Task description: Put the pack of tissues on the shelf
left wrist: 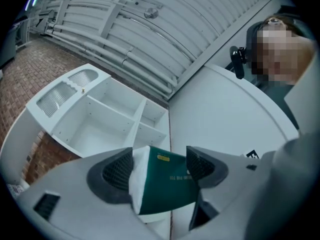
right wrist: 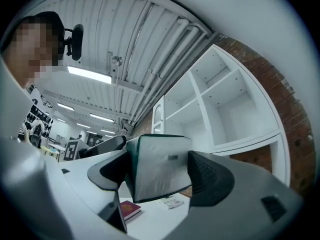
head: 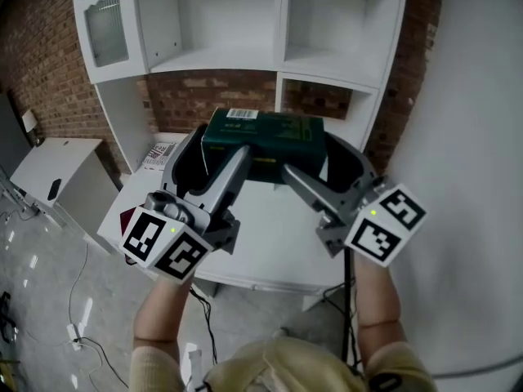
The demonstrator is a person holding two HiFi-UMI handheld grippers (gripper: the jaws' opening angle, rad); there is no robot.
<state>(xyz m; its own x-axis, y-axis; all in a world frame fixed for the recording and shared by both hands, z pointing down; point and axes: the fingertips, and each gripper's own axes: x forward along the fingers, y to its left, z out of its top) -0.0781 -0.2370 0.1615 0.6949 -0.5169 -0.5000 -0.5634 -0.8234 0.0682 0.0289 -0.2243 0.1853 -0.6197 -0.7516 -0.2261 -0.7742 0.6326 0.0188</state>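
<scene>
White shelf [head: 214, 62] behind; tissue pack [head: 263, 140], long axis left-right, maybe level; left tool [head: 214, 158], right tool [head: 330, 168] clamp ends.

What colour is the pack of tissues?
The pack of tissues is dark green, white at the ends; head view.

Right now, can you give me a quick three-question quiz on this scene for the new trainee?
1. True or false: the tissue pack already sits inside the shelf.
2. What holds the pack? A) the left gripper alone; B) the right gripper alone; C) both, one at each end.
3. What colour is the small booklet lying on the table?

Key: 1 false; 2 C; 3 red.
</scene>
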